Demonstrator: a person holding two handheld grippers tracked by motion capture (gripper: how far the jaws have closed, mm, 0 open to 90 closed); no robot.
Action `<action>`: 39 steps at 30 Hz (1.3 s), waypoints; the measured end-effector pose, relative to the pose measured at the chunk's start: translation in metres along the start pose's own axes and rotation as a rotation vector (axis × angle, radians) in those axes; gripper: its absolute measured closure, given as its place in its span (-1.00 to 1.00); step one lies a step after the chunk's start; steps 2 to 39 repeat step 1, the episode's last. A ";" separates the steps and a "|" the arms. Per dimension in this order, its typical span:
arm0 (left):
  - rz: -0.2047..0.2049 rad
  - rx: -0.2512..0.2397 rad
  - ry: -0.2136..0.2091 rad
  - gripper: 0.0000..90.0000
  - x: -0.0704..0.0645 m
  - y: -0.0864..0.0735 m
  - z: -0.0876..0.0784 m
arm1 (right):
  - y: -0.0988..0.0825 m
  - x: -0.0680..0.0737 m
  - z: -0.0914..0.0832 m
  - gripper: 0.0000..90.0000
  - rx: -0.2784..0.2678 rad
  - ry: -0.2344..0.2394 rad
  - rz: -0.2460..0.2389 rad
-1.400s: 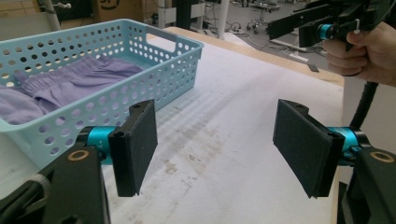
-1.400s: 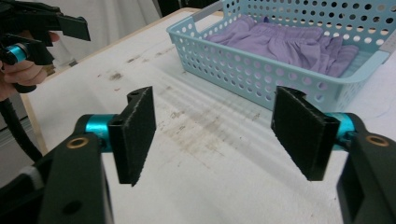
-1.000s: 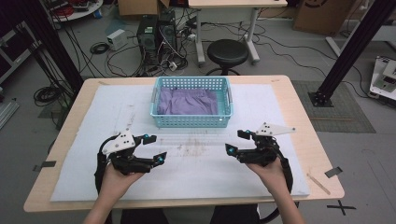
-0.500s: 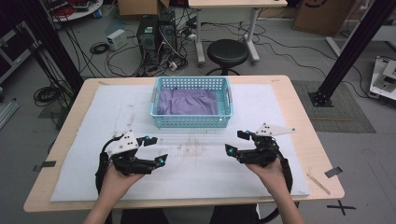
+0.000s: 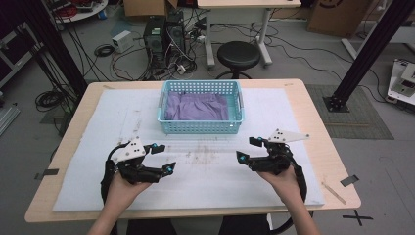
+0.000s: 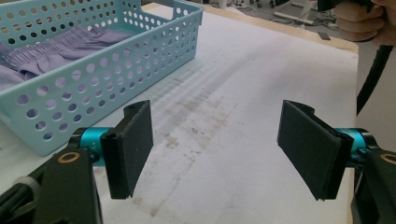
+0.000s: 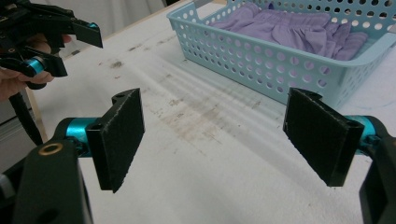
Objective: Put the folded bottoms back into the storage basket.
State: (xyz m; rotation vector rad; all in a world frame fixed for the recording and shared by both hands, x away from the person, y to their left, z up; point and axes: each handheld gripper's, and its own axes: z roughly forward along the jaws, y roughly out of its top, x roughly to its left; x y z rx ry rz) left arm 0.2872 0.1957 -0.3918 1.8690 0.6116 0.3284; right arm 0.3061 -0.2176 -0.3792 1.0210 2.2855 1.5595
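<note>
I have both claws resting low over the white padded sheet [image 5: 205, 171] that covers the pale wooden counter [image 5: 318, 117], one in each hand. My left claw [image 5: 164, 157] has its two black jaws standing wide apart with nothing between them; in the left gripper view I look straight through the gap at bare, faintly stained sheet. My right claw [image 5: 248, 148] stands the same way, wide open and holding nothing, the flat black pads facing each other across empty sheet in the right gripper view.

The light blue perforated plastic basket [image 5: 200, 127] sits ahead of both claws, between them and a little farther up the counter, well apart from either. From my left claw it lies ahead and off to the left of the jaws, its near corner just beyond the left pad in the left gripper view. From my right claw it lies ahead and to the right, its long wall running past the right pad.

Inside the basket lies a crumpled lilac cloth garment [image 5: 198, 106], spread across the bottom and bunched in soft folds, lying below the rim. Neither claw touches the basket or the garment.

Across the sheet from my right claw I can see the left claw held in its hand, tips pointing inward toward the middle of the counter.
</note>
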 end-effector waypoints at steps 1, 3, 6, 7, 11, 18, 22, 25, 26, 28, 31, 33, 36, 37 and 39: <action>-0.006 -0.001 -0.002 -0.40 0.000 0.000 0.000 | 0.000 0.000 0.000 -0.53 0.001 0.000 0.002; -0.006 -0.001 -0.002 -0.40 0.000 0.000 0.000 | 0.000 0.000 0.000 -0.53 0.001 0.000 0.002; -0.006 -0.001 -0.002 -0.40 0.000 0.000 0.000 | 0.000 0.000 0.000 -0.53 0.001 0.000 0.002; -0.006 -0.001 -0.002 -0.40 0.000 0.000 0.000 | 0.000 0.000 0.000 -0.53 0.001 0.000 0.002; -0.006 -0.001 -0.002 -0.40 0.000 0.000 0.000 | 0.000 0.000 0.000 -0.53 0.001 0.000 0.002; -0.006 -0.001 -0.002 -0.40 0.000 0.000 0.000 | 0.000 0.000 0.000 -0.53 0.001 0.000 0.002; -0.006 -0.001 -0.002 -0.40 0.000 0.000 0.000 | 0.000 0.000 0.000 -0.53 0.001 0.000 0.002; -0.006 -0.001 -0.002 -0.40 0.000 0.000 0.000 | 0.000 0.000 0.000 -0.53 0.001 0.000 0.002; -0.006 -0.001 -0.002 -0.40 0.000 0.000 0.000 | 0.000 0.000 0.000 -0.53 0.001 0.000 0.002; -0.006 -0.001 -0.002 -0.40 0.000 0.000 0.000 | 0.000 0.000 0.000 -0.53 0.001 0.000 0.002; -0.006 -0.001 -0.002 -0.40 0.000 0.000 0.000 | 0.000 0.000 0.000 -0.53 0.001 0.000 0.002; -0.006 -0.001 -0.002 -0.40 0.000 0.000 0.000 | 0.000 0.000 0.000 -0.53 0.001 0.000 0.002; -0.006 -0.001 -0.002 -0.40 0.000 0.000 0.000 | 0.000 0.000 0.000 -0.53 0.001 0.000 0.002; -0.006 -0.001 -0.002 -0.40 0.000 0.000 0.000 | 0.000 0.000 0.000 -0.53 0.001 0.000 0.002; -0.006 -0.001 -0.002 -0.40 0.000 0.000 0.000 | 0.000 0.000 0.000 -0.53 0.001 0.000 0.002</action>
